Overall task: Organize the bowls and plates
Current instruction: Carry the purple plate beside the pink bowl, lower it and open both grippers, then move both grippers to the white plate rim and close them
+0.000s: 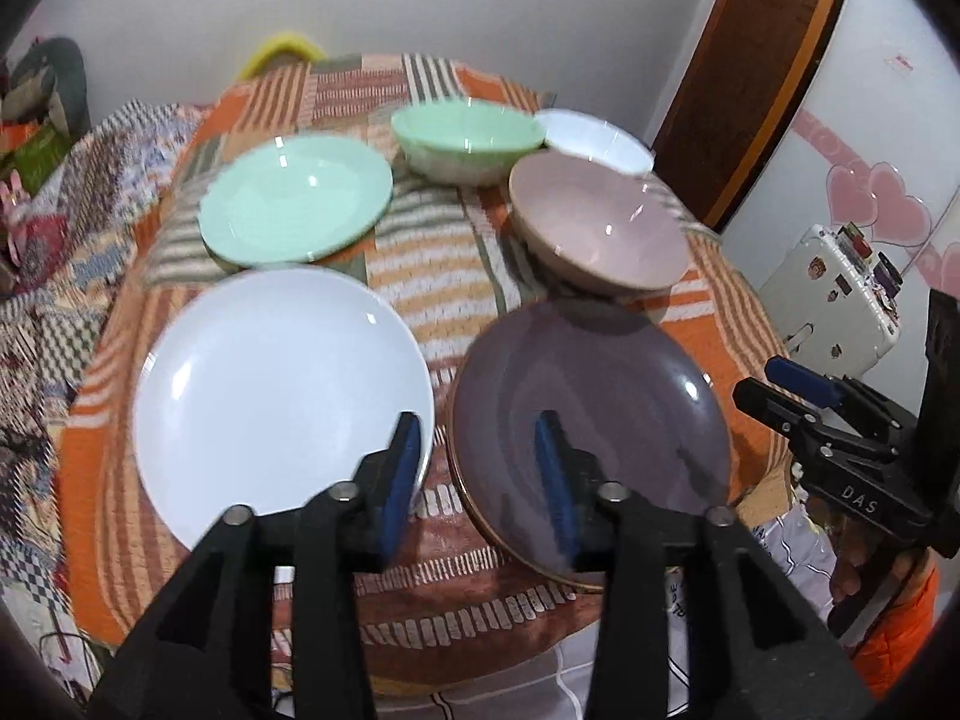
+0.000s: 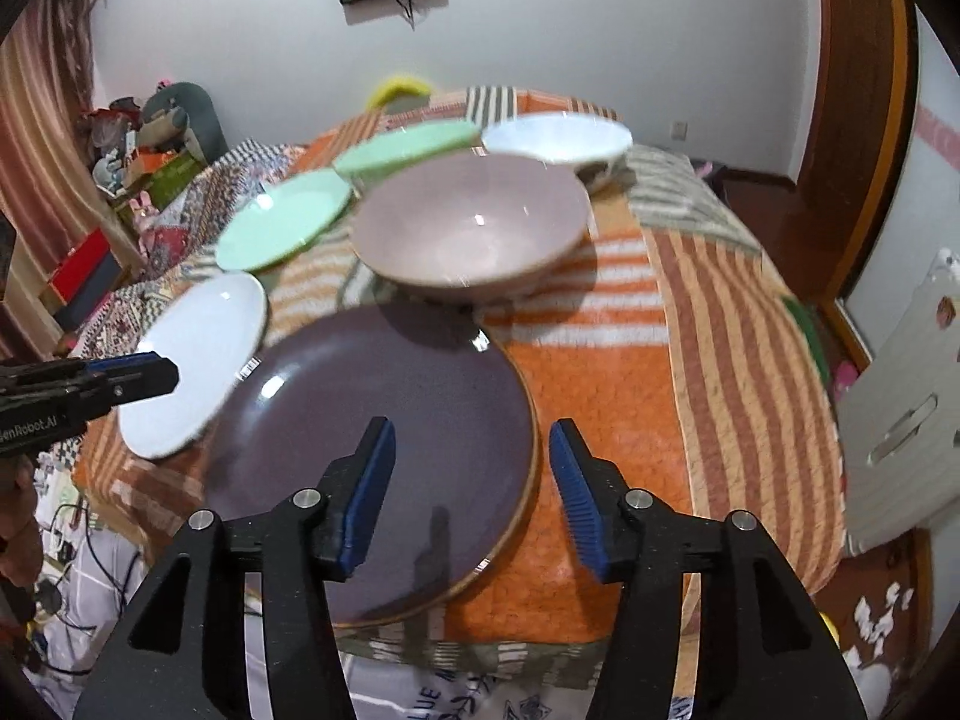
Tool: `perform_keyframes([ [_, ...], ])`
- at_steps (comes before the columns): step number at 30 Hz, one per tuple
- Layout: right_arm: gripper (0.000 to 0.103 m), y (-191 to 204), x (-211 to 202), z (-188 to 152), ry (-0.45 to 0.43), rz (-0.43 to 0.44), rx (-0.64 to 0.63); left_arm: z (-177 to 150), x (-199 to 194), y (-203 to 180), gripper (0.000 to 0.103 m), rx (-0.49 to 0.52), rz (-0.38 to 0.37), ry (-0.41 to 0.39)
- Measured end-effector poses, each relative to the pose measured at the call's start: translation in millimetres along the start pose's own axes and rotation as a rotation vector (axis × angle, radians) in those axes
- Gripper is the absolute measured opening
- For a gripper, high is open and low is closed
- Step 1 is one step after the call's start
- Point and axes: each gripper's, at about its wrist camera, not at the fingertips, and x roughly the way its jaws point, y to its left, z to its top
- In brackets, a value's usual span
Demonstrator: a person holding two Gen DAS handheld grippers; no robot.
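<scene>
On the striped cloth lie a white plate [image 1: 276, 396] [image 2: 192, 360], a purple plate [image 1: 594, 414] [image 2: 384, 450] and a green plate [image 1: 294, 198] [image 2: 282, 219]. Behind them stand a pink bowl [image 1: 600, 228] [image 2: 474, 228], a green bowl [image 1: 468, 138] [image 2: 408, 147] and a white bowl [image 1: 594, 138] [image 2: 558, 135]. My left gripper [image 1: 480, 480] [image 2: 138, 372] is open and empty, above the gap between the white and purple plates. My right gripper [image 2: 474, 498] [image 1: 786, 384] is open and empty, above the purple plate's right rim.
The table [image 2: 720, 360] is covered with an orange striped cloth. A wooden door [image 1: 756, 78] and a white appliance [image 1: 840, 300] stand at the right. Clutter and a patterned blanket [image 1: 78, 198] lie at the left. Cables [image 2: 78, 540] hang below the front edge.
</scene>
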Motion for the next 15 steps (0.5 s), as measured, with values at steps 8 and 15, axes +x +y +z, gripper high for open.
perform_keyframes([
  [8,0.064,32.2,-22.5,25.2,-0.097,0.041,-0.037,2.0,-44.4,7.5,0.063,0.029,0.038,-0.134],
  [15,0.084,59.9,-24.9,37.6,-0.156,0.082,-0.06,-5.3,-63.2,36.9,0.076,0.006,0.123,-0.187],
])
